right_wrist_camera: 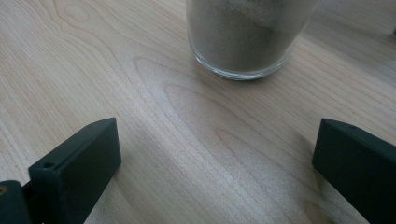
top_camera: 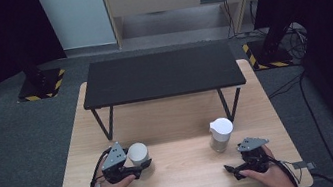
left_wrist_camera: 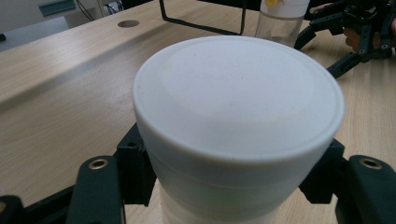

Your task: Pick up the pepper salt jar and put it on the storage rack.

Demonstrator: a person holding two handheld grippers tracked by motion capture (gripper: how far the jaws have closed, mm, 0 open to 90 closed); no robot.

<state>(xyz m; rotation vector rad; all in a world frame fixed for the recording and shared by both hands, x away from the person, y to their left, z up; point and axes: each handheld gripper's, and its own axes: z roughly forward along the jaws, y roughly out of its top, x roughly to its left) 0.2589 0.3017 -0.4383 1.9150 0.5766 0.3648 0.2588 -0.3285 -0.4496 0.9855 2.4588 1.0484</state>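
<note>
That white lidded container [left_wrist_camera: 238,116] up close sits on the desk [top_camera: 182,172] near its left front, the left gripper [top_camera: 138,168] jaws pinching its smooth sides just under the lid; it's probably light and slippery, so grip the body (not the lid). Right gripper [right_wrist_camera: 217,158] jaws are spread, empty, just short of the glass jar [right_wrist_camera: 245,37], which looks breakable.

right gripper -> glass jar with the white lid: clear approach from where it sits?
Probably yes. The right gripper has its jaws open toward the glass jar, with bare table between them. The left gripper is busy across the table, shut on the white cup.
</note>
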